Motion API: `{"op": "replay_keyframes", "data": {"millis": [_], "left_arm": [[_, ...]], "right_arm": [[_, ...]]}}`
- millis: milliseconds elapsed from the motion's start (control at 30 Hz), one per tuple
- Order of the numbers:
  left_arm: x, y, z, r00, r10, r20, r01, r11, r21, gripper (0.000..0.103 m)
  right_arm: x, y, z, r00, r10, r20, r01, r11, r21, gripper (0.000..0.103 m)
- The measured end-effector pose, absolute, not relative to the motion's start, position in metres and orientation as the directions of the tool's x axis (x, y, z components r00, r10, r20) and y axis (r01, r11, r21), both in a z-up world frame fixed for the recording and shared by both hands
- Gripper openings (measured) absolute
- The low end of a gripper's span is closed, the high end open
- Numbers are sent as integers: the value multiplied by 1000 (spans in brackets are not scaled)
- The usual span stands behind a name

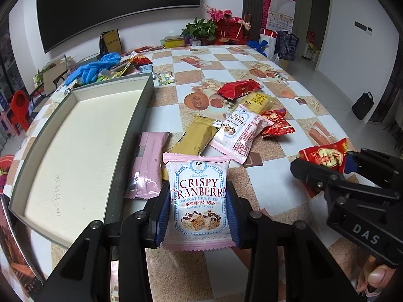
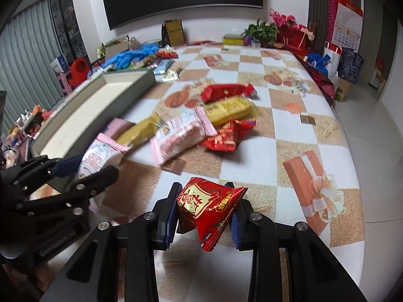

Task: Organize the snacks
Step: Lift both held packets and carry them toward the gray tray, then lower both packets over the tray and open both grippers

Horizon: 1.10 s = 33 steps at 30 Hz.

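On the left of the counter [image 1: 289, 130] sits the shallow box [image 1: 83, 138], its cream floor bare. Just beside it the left tool [image 1: 199, 216] pinches a pink Crispy Cranberry packet [image 1: 199, 201], with loose snacks [image 1: 241, 125] strewn beyond. Over to the right, the right tool [image 2: 205, 214] has clamped a red packet [image 2: 204, 206] above the counter.

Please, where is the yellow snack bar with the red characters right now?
In the left wrist view the yellow snack bar lies on the table, right of centre, between the red packet behind it and the pink cranberry packet in front.
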<state>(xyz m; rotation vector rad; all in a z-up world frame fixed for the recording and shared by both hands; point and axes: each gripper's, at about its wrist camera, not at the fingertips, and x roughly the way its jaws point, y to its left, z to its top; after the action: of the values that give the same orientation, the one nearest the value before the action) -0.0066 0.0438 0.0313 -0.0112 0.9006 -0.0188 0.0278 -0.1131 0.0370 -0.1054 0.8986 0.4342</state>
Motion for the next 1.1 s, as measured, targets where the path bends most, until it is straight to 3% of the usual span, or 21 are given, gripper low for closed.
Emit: {"op": "replay_keyframes", "data": {"millis": [433, 1100], "left_arm": [[-20, 75, 53, 629, 22, -777, -68, 997, -26, 43], [-29, 141, 63, 620, 73, -781, -196, 978, -64, 43]], "right_arm": [[19, -73, 63, 491, 424, -761, -513, 847, 141, 36], [14, -2, 91, 456, 462, -760, -629, 772, 92, 36]]}}
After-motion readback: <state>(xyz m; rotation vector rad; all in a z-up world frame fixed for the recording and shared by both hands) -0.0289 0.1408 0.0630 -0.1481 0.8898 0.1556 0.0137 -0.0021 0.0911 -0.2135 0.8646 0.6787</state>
